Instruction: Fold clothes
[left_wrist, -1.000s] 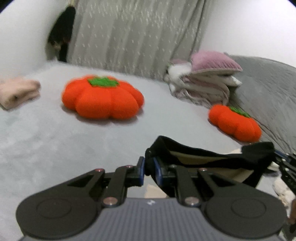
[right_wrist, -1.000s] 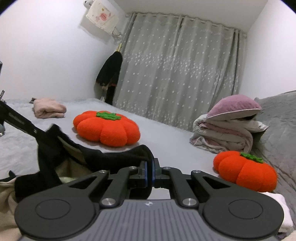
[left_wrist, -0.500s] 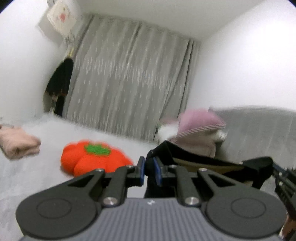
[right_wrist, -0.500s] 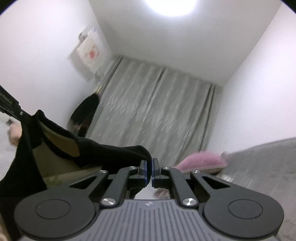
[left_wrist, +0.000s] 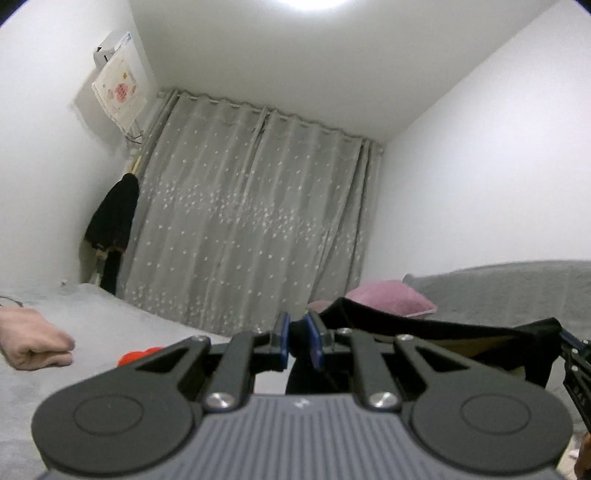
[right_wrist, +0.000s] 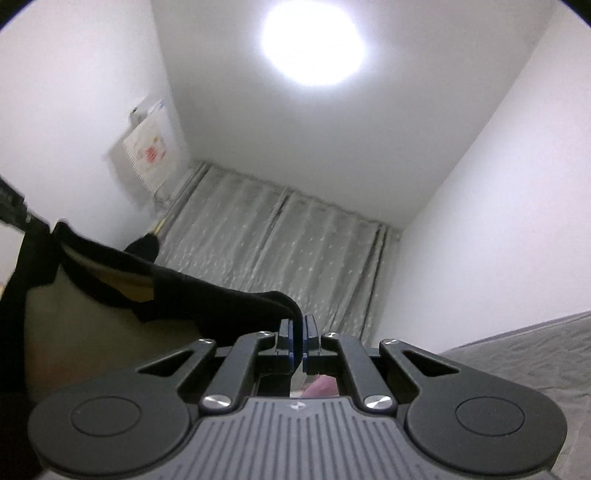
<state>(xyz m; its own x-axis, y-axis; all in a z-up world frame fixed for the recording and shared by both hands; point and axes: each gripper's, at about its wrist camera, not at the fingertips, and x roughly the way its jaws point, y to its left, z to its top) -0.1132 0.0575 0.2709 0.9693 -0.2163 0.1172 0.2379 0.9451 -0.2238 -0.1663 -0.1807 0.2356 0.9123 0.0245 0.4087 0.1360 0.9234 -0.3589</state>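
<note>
Both wrist views upward, sharing curtain (left_wrist: 243, 221)

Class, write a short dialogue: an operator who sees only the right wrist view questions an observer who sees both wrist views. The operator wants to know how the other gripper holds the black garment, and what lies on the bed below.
Operator: Is the left gripper gripping the black garment with a beige lining?
Observer: Yes. Its blue pads are shut on a bunched corner of the black fabric, which stretches away to the right.
Operator: What lies on the bed?
Observer: A folded pink cloth rests on the grey bed cover at the far left.
Operator: Anything else?
Observer: A sliver of an orange plush cushion shows just beyond the left gripper's arm.
</note>
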